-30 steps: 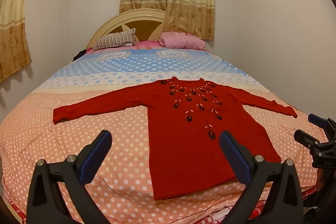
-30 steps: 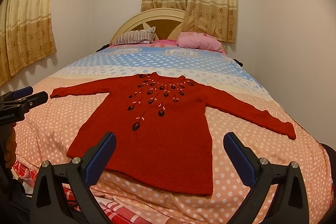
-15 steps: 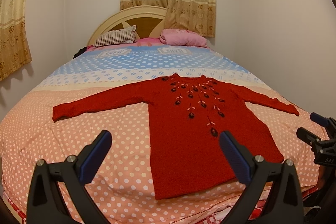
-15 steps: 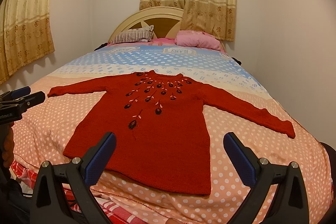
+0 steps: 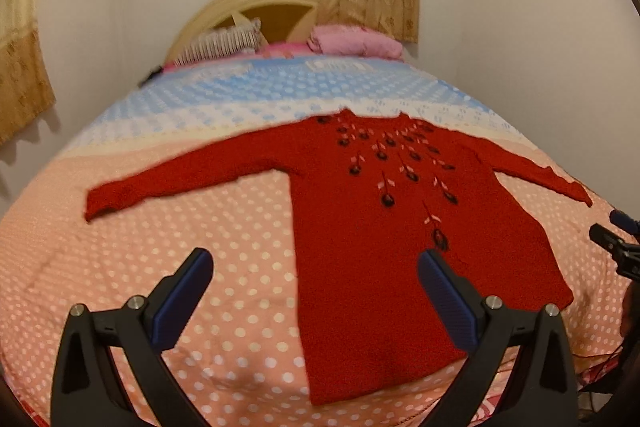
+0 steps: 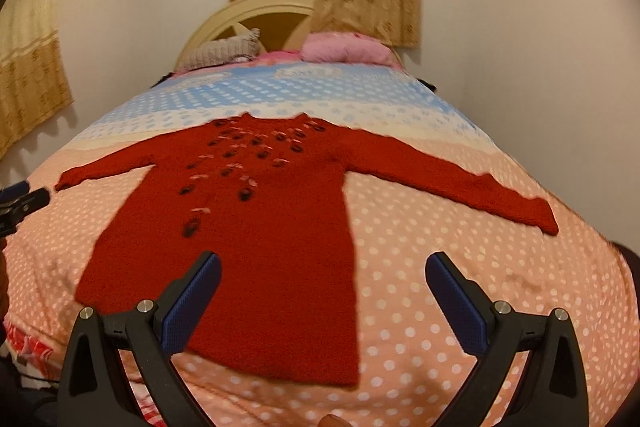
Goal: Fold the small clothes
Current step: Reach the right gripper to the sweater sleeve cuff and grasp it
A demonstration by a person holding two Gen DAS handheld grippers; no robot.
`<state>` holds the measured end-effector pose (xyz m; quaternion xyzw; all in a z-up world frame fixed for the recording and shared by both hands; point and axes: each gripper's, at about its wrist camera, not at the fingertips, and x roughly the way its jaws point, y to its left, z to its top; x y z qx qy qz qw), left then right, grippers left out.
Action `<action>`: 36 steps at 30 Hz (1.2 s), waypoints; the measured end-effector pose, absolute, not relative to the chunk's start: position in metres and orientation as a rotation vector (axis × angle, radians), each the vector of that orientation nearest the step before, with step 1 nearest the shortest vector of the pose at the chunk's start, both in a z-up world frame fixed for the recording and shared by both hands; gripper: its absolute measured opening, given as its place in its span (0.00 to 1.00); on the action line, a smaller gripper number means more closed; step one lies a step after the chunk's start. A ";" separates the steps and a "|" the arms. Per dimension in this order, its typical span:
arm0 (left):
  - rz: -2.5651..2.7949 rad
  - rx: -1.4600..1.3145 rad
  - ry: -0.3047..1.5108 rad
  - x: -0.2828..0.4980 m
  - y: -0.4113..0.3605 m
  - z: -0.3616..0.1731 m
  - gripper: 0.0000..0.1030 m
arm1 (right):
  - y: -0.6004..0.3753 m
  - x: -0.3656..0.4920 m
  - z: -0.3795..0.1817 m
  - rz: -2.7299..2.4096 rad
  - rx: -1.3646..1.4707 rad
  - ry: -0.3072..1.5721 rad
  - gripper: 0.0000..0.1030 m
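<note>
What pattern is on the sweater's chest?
Dark flowers with pale pink leaves on red sweater; clearest in left wrist view.

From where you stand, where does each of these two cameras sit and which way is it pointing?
Left wrist view: on the left gripper, near the bed's foot, facing the headboard; open fingers and the right gripper show.
Right wrist view: on the right gripper, further right, facing likewise; the left gripper shows at the left edge.
Shared: red sweater lying flat, polka-dot bedspread, pink pillow.

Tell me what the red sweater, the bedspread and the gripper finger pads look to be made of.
Red sweater: apparently a knit, wool or acrylic; nubbly matte surface, dark flower decorations on the chest.
Bedspread: thin woven cloth, probably cotton or a blend; matte, printed with white dots.
Finger pads: blue, likely rubber or soft plastic; fine grid texture. Both grippers are open.
</note>
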<state>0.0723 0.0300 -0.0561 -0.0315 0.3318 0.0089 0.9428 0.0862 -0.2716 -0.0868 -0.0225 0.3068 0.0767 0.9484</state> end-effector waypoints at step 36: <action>0.025 -0.087 0.764 0.163 0.020 -0.096 1.00 | -0.625 0.266 -0.160 -0.398 0.606 0.875 0.55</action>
